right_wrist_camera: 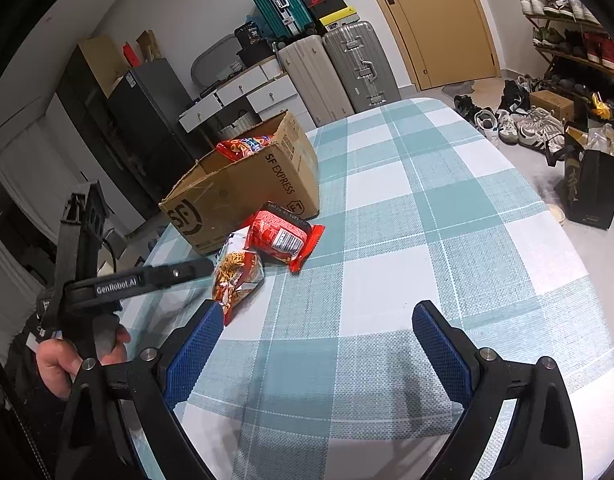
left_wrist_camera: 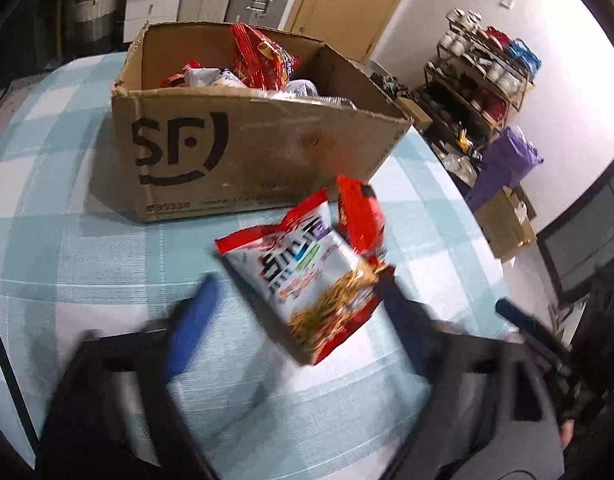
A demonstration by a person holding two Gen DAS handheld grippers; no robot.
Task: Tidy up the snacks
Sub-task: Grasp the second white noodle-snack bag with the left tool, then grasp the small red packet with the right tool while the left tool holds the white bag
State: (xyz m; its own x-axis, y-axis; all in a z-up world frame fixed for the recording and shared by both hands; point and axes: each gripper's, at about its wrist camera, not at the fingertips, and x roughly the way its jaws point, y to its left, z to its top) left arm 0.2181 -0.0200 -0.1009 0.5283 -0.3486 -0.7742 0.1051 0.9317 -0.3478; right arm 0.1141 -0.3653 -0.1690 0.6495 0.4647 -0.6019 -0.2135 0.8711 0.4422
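A brown SF cardboard box stands on the checked table, holding several snack bags. It also shows in the right wrist view. In front of it lie a white-and-red noodle snack bag and a red snack bag. Both show in the right wrist view, noodle bag and red bag. My left gripper is open, blurred, its jaws either side of the noodle bag's near end. My right gripper is open and empty above the table, right of the bags.
The table has a teal-and-white checked cloth. Its right edge drops to a floor with shoes, a shoe rack and a black bag. Suitcases and drawers stand behind the box.
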